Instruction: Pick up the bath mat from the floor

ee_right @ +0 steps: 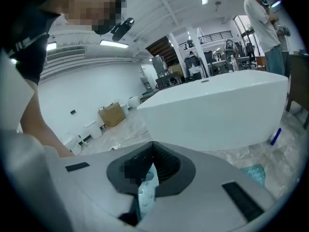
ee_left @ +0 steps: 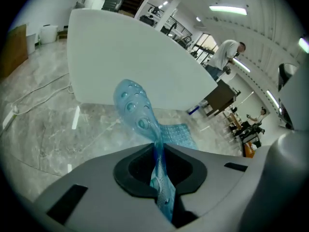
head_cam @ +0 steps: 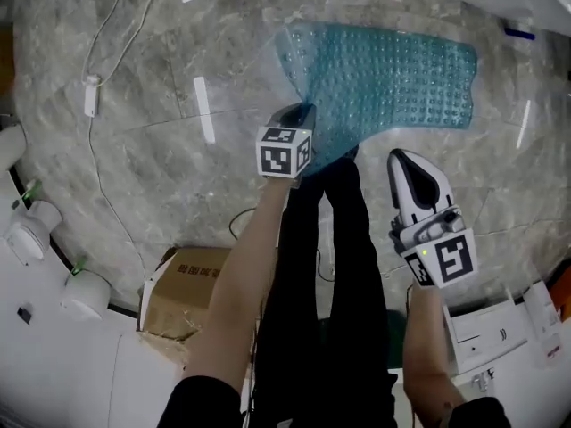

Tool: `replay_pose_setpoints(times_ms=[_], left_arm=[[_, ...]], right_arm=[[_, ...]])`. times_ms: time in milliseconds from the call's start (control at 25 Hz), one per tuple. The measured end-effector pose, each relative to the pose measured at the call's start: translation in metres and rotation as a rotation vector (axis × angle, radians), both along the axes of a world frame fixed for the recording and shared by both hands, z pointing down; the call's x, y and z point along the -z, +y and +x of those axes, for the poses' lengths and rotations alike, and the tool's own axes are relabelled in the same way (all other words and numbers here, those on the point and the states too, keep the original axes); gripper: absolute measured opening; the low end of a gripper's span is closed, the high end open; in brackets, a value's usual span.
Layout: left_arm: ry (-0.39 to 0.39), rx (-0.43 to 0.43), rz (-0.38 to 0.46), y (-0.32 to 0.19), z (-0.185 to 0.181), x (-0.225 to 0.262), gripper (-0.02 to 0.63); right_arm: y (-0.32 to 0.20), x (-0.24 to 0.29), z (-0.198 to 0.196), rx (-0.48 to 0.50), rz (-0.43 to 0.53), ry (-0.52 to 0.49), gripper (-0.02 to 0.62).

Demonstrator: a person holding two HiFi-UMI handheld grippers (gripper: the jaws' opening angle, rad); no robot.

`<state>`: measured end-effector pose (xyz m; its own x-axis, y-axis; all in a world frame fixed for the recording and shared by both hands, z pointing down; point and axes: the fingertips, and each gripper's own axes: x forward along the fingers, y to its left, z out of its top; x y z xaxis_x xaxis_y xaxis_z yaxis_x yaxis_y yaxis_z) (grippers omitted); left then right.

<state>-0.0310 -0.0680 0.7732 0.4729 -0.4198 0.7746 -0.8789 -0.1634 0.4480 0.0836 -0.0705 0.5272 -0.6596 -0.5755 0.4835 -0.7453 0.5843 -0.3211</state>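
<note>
The bath mat [head_cam: 401, 69] is clear teal and studded, and most of it lies flat on the marble floor. My left gripper [head_cam: 302, 112] is shut on its near left corner, which is pulled up off the floor. In the left gripper view the mat [ee_left: 135, 105] runs through the closed jaws of the left gripper [ee_left: 157, 149] and sticks out beyond them. My right gripper [head_cam: 399, 157] hangs just below the mat's near edge, jaws together. In the right gripper view a pale studded strip shows low in the slit of the right gripper [ee_right: 150, 146]; I cannot tell if it is pinched. More mat [ee_right: 253, 173] lies at the lower right.
A white bathtub [ee_left: 130, 57] stands just beyond the mat. The person's dark legs [head_cam: 330, 266] stand between the grippers. A cardboard box [head_cam: 183, 292] sits at the lower left, white fixtures [head_cam: 27, 230] line the left edge, and a cable [head_cam: 98, 168] crosses the floor.
</note>
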Motion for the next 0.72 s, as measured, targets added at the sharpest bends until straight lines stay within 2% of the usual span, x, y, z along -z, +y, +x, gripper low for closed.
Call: replay_pose_setpoints(times_ms=[240, 520, 720], left_arm=[[0.107, -0.069, 0.085, 0.011, 0.017, 0.130, 0.041], [0.113, -0.130, 0.158, 0.037, 0.010, 0.254, 0.040], [0.148, -0.101, 0.215, 0.042, -0.006, 0.336, 0.040]], right_arm=[[0.008, 0.100, 0.007, -0.013, 0.062, 0.027, 0.014], [0.013, 0.214, 0.019, -0.058, 0.169, 0.045, 0.014], [0.018, 0.290, 0.021, -0.099, 0.249, 0.036, 0.014]])
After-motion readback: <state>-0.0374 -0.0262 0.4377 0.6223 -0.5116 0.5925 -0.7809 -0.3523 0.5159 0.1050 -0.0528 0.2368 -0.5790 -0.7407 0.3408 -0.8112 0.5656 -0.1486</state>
